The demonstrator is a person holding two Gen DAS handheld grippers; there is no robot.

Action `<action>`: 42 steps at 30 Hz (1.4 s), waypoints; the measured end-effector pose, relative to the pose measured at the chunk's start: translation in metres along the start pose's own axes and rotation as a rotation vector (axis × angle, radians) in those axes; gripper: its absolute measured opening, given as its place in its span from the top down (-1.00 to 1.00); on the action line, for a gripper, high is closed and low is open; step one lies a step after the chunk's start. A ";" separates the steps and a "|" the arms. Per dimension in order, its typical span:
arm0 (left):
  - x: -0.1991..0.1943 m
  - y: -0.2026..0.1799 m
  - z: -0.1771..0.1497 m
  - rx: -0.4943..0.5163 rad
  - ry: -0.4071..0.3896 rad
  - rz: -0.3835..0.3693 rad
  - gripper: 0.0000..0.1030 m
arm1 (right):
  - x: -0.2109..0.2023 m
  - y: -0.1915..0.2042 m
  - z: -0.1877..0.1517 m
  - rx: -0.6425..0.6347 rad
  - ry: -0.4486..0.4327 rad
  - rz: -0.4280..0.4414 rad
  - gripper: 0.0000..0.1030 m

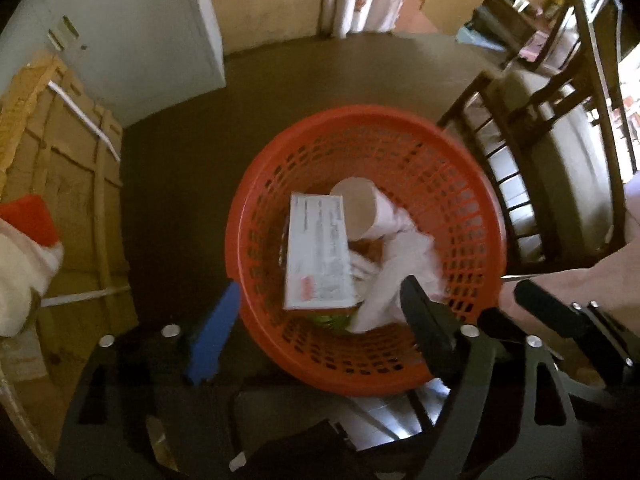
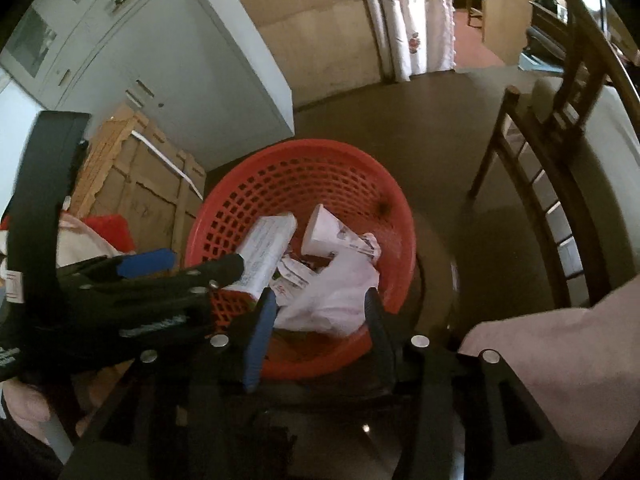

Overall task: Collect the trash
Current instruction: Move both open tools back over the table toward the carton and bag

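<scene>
Both grippers hang over the red basket (image 1: 472, 184), which sits on the brown floor (image 1: 320, 76) between a cardboard crate (image 1: 60, 184) and a wooden chair (image 1: 532, 128). The basket holds a white printed box (image 1: 318, 248), a paper cup (image 1: 358, 208) lying on its side, torn wrappers (image 2: 292, 276) and a crumpled white plastic bag (image 1: 404, 264).

Step in hand, as I judge it: dropping trash into the basket. To do it well, keep each release point inside the rim, spread the jaws fully so nothing clings to a pad, then lift straight up to avoid snagging the mesh wall or tipping the basket.

Left gripper (image 1: 320, 312): jaws spread wide, straddling the near rim, blue finger outside it and black finger over the bag. Nothing is pinched; the box lies loose in the basket below.

Right gripper (image 2: 320, 320): jaws part-way apart, the white bag lying between the two fingers. Pads do not appear to press on it, so I read it as released; contact with the bag's edge cannot be ruled out.
</scene>
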State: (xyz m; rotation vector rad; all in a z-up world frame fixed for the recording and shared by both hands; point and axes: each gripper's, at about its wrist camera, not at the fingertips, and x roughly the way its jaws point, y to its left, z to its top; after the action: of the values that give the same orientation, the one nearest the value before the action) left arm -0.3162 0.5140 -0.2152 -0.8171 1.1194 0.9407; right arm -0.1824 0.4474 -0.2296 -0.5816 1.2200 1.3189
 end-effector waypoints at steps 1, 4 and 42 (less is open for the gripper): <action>-0.004 -0.002 0.000 0.010 -0.012 0.007 -0.62 | -0.002 -0.001 -0.001 0.004 -0.003 0.002 0.11; -0.011 -0.007 0.001 0.021 -0.027 -0.001 -0.62 | -0.014 -0.005 -0.005 0.011 -0.020 -0.005 0.11; -0.235 -0.394 -0.194 1.052 -0.412 -0.478 -0.68 | -0.483 -0.176 -0.377 0.725 -0.786 -0.612 -0.65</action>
State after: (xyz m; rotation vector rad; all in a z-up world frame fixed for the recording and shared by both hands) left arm -0.0620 0.1399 -0.0071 0.0063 0.8261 0.0332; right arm -0.0539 -0.1221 0.0272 0.1112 0.6821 0.4261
